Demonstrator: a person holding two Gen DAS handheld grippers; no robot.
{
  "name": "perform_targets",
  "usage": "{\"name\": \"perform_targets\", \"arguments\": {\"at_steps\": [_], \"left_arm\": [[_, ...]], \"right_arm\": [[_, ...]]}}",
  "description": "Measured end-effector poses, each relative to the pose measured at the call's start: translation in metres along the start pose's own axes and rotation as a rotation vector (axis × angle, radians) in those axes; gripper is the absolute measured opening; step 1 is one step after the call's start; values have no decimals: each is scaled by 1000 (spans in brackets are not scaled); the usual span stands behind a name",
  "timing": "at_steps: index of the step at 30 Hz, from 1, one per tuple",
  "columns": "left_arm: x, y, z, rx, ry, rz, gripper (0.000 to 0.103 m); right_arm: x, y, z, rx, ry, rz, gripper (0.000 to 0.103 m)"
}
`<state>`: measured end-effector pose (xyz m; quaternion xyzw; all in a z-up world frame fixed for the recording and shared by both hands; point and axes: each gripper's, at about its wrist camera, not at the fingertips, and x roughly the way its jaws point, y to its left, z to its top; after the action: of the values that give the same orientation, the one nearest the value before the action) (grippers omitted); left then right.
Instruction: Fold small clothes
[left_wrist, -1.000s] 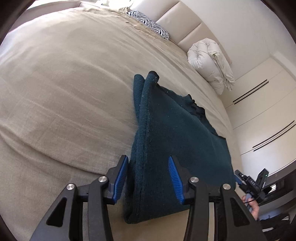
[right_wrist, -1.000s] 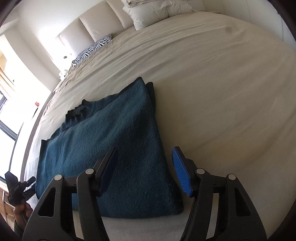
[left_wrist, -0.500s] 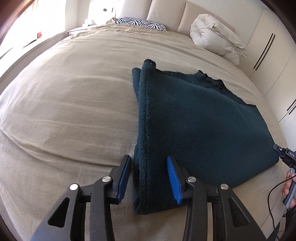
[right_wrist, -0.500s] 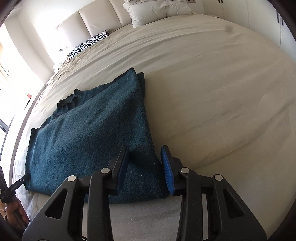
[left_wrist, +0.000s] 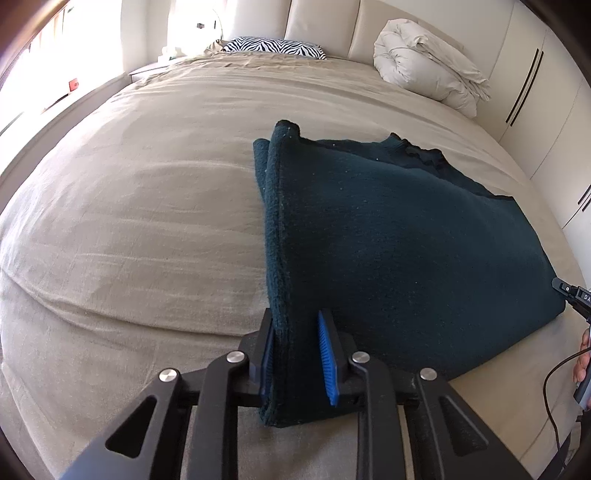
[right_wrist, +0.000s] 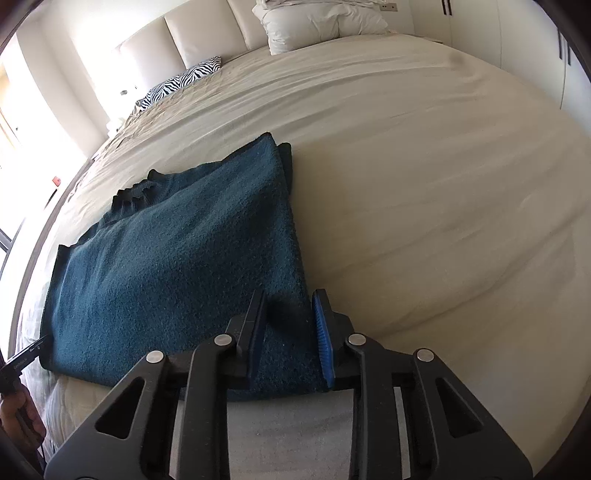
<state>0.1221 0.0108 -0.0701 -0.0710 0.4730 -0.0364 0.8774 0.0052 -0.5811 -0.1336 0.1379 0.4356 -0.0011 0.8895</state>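
A dark teal knitted garment (left_wrist: 399, 243) lies flat on the bed, folded along its sides; it also shows in the right wrist view (right_wrist: 173, 266). My left gripper (left_wrist: 297, 354) straddles the garment's near left corner, its fingers narrowed around the thick folded edge. My right gripper (right_wrist: 288, 332) straddles the near right corner the same way, its fingers close against the cloth. The cloth under both grippers still rests on the bed.
The beige bed cover (left_wrist: 129, 229) stretches wide on all sides. A zebra pillow (left_wrist: 273, 47) and a rolled white duvet (left_wrist: 424, 70) lie at the headboard. White wardrobes (left_wrist: 546, 92) stand on the right. The bed's front edge is just below the grippers.
Both grippers have moved forward onto the garment's near corners and their fingers have closed in from wide open to a narrow gap around the cloth.
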Motion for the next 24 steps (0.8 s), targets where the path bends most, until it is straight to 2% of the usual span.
{"name": "perform_targets", "arguments": {"at_steps": [4,11,15,20,21,22,24], "left_arm": [[-2,0,0,-4,-4,-1,21],[-9,6,-1,-41,-32,-47,22],[-15,7,-2,-58,-62,-63,33],[-16,3,-2,-34,-72,-64,33],[-15,1,-3,-19,-69,-56,31],[-14,0,-3,-11,-69,-49,21],[-13,1,-4,-7,-66,-38,11]], "right_arm": [[-4,-4,-2,9,-2,8,19],[-10,-21,-3,83,-3,74,19],[-9,-21,-4,73,1,75,19],[-5,-12,-2,26,9,61,19],[-4,-9,-2,12,13,48,19],[-4,-6,-2,-5,12,36,19],[-4,-1,-1,-34,10,13,17]]}}
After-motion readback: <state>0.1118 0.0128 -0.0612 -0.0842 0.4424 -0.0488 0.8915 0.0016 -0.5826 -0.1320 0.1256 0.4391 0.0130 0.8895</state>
